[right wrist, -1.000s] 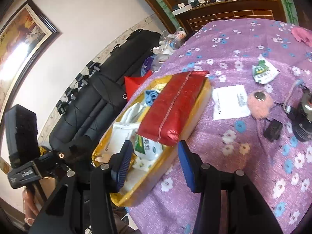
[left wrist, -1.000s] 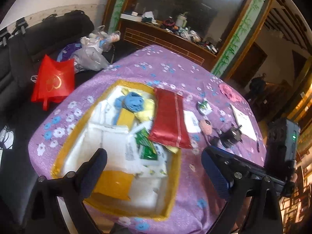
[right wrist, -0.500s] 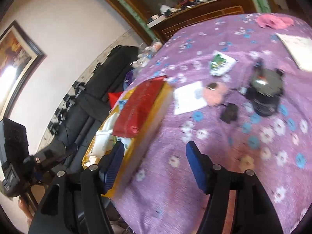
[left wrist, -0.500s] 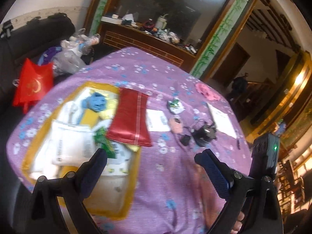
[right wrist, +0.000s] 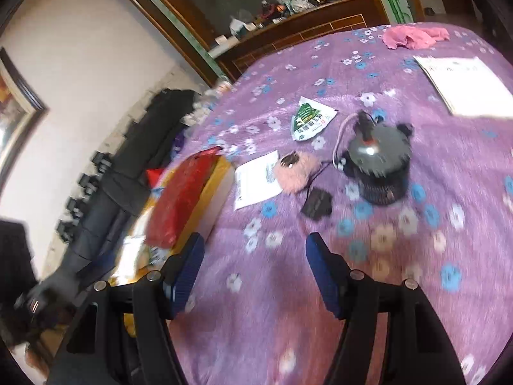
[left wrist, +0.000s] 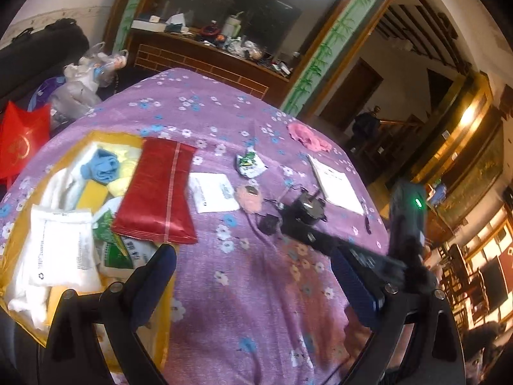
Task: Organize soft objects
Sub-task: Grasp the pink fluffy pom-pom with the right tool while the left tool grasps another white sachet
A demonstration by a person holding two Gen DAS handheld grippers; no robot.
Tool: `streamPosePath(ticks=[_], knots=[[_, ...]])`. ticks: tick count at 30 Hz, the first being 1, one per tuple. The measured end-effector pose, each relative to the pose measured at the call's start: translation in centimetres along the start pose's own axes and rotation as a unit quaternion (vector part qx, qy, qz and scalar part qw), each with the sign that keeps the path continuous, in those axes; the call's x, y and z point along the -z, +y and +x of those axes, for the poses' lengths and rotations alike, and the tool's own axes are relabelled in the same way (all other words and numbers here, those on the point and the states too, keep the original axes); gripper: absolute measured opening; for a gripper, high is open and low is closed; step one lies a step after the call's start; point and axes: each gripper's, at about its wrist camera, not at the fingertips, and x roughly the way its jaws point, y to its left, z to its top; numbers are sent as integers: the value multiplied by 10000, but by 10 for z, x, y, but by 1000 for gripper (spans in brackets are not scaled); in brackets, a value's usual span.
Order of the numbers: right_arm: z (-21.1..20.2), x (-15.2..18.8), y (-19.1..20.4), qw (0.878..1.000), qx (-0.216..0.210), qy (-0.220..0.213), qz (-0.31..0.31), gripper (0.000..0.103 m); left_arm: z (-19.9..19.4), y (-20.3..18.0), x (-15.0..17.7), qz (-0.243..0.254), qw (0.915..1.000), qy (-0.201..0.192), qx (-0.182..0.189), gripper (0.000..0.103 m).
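A fuzzy purple tablecloth carries a glossy red foil pouch and a fluffy pink puff.

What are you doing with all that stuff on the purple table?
A person is sorting soft things with a gripper in each hand. The yellow box already holds cloths and packets, with a red pouch across its edge. Both the left gripper and right gripper are open and empty, over the tablecloth. A pink puff, a green packet and a pink cloth lie outside the box.

print on the white packets, green sachet and white paper sheet — all too blurred to read
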Motion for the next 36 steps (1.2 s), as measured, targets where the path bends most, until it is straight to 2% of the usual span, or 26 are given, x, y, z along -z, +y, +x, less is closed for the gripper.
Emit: streamPosePath(ticks=[3,6,8,14,18,20,23,24,29,32,35,36], knots=[[34,-25,5,9997,98,176,-171,65,1,16,-7,-294,9995,46,-37,99],[70,-46,0,9980,554,303,-68,65,-4,30,-10,-418,9991,-86,-63,99],[90,-54,8,9953,811,354,-404,64,-6,39,-9,-529,9986,-76,-20,99],[117,-46,26,9764,1891,240,-1019,59,-5,44,-12,-513,9986,-44,-81,99],[120,-37,24,9706,2137,71,-1108,58,-7,33,-14,-154,9995,-226,-127,99],[127,-37,28,9643,2268,0,-1370,58,0,34,-14,-111,9997,-130,-200,99],[131,-35,29,9558,2522,-58,-1514,44,4,40,-12,-298,9995,-23,-101,99],[129,-36,29,9548,2565,-102,-1499,31,4,42,-11,-324,9994,-39,-138,99],[113,-36,23,9607,2396,-163,-1392,21,3,40,-10,-336,9993,-15,-178,99],[85,-39,22,9780,1671,-337,-1201,20,3,31,-14,-227,9996,-28,-143,99],[46,-35,17,9823,1174,-861,-1180,20,15,16,-23,75,9997,217,-97,99],[34,-32,13,9828,998,-1046,-1148,20,27,11,-29,144,9990,419,-44,99]])
